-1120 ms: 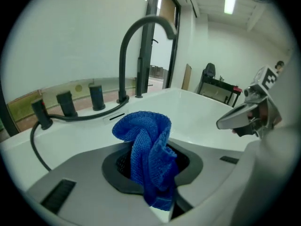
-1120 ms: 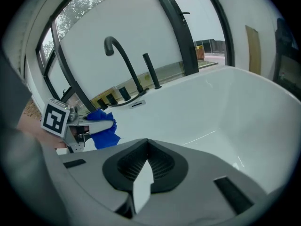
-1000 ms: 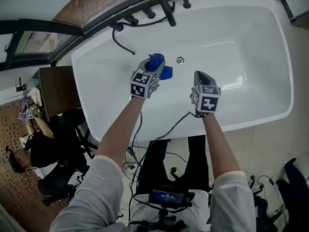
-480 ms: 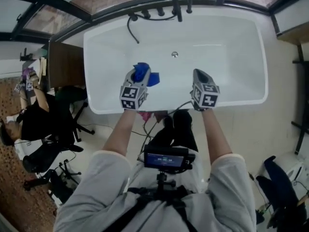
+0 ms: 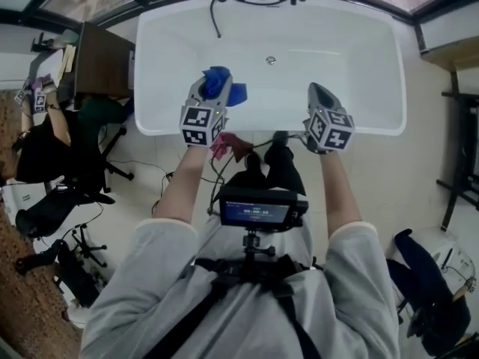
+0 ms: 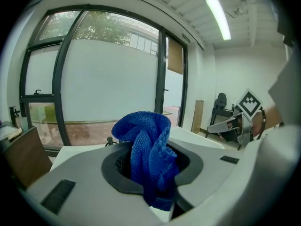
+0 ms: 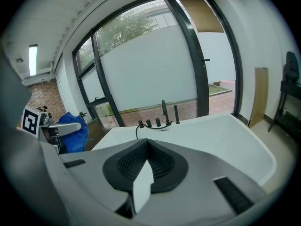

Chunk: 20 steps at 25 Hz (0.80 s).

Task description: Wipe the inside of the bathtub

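Holding the blue cloth clamped in my left gripper keeps it ready for wiping, while my right gripper is closed on nothing, out of the way. Both hang over the near rim of the bathtub. A second ago they reached further over its basin, so I've drawn back.

No word, number or brand can be read anywhere in these views. The left cube on the left gripper and the right cube on the right gripper bear only black-and-white square marker patterns, with no letters or digits in them. The small screen on the rig at the person's chest shows pale lines of characters, too small to make out.
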Tool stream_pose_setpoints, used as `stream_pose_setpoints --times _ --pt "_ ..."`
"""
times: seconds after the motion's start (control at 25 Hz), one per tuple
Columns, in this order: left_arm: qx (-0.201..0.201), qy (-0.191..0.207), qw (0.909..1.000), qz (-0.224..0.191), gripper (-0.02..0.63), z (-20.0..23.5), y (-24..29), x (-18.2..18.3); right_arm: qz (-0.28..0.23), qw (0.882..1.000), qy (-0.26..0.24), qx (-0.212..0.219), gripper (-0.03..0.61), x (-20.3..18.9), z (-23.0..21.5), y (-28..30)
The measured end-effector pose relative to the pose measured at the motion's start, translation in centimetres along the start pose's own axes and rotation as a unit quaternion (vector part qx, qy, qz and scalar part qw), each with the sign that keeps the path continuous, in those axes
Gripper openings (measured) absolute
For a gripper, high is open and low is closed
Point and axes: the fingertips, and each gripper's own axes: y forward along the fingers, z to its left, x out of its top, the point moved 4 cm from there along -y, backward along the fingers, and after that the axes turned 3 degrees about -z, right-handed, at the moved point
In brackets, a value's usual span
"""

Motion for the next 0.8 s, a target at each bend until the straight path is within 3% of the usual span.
stream_pose_setpoints --times 0.16,0.52,0.8 --pt "0.003 -0.011 0.9999 -0.006 0.106 -0.6 -2.3 0.5 0.009 1.000 -0.014 0.003 0.011 -0.4 1.2 -1.9" --pt "0.010 -0.026 0.9996 -0.001 0.107 -2.0 -4.7 -0.2 0.011 0.999 -0.030 -0.013 0.011 0.5 -0.9 -4.3" --pt "0.050 -0.016 0.9986 -0.009 0.107 -8.0 -3.3 2.2 0.014 0.998 -0.055 0.013 0.011 2.0 -8.6 -6.5"
